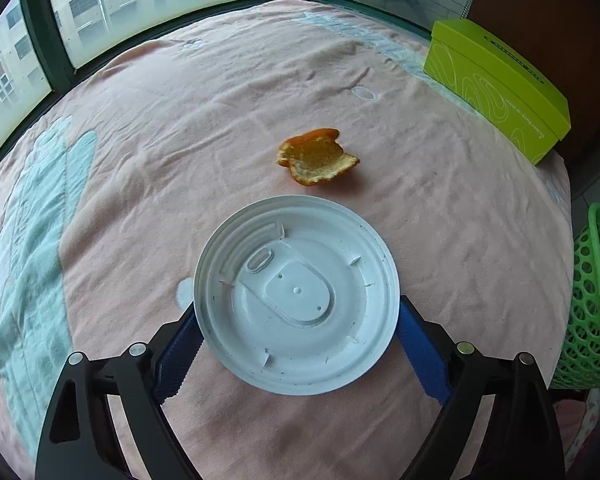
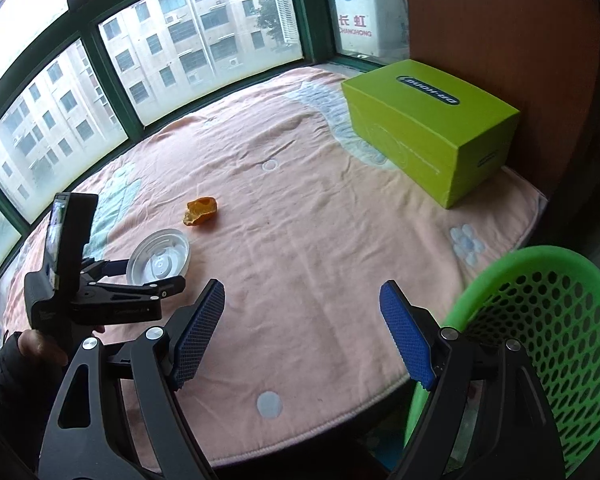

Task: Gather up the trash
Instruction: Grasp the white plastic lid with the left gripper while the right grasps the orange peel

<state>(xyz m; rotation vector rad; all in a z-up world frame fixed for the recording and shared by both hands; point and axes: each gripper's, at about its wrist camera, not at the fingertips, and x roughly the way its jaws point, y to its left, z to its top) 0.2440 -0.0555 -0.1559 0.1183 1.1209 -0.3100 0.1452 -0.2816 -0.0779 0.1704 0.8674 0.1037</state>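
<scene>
One white plastic lid (image 1: pixel 296 294) lies upside down on the pink-clothed bench (image 1: pixel 440 220), sitting between the blue pads of the left hand-held gripper (image 1: pixel 298 346); whether those pads press its rim cannot be told. One orange peel (image 1: pixel 316 157) lies just beyond the lid. The right hand-held gripper (image 2: pixel 302 334) hangs released with nothing between its two fingers. One green basket (image 2: pixel 540 320) stands beside the bench edge, and one lime-green box (image 2: pixel 428 128) rests at the far corner.
</scene>
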